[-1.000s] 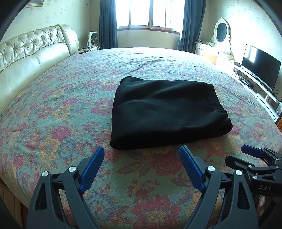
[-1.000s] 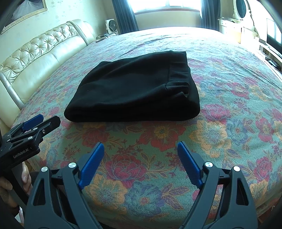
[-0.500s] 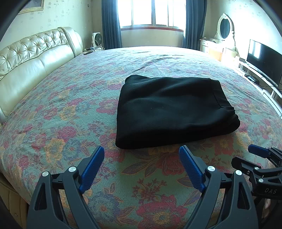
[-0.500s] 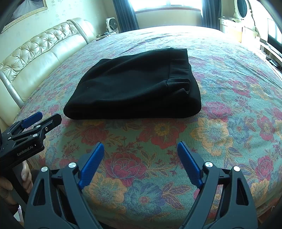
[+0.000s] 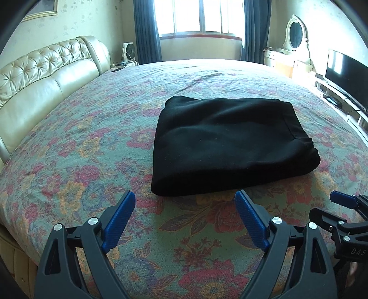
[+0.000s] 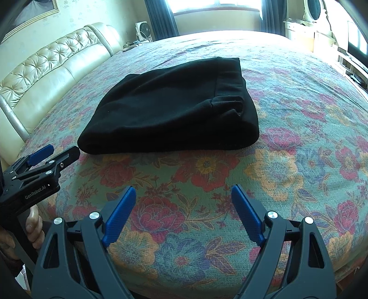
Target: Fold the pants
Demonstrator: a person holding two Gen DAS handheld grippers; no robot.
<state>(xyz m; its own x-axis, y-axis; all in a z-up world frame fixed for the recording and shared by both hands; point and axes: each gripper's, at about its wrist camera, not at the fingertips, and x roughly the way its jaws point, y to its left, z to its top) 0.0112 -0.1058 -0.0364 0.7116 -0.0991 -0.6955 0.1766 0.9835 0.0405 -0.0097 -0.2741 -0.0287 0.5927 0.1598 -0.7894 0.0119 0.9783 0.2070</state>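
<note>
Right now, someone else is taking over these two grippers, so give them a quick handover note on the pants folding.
Left gripper: open, empty, held above the bedspread short of the pants.
Right gripper: open, empty, also short of the pants, beside the left one.
Black pants: lying on the bed in a compact folded bundle, waistband end toward the right side, nothing touching them.
Done: the folding looks complete.
Left: probably nothing, or at most tidy the bunched waistband corner.

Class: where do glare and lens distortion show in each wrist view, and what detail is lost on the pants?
Left wrist view: window blown out, bed bulging from fisheye, black pants nearly featureless. Right wrist view: far bedspread washed white by glare, dark corner vignetting, only the pants' waistband seam readable.
</note>
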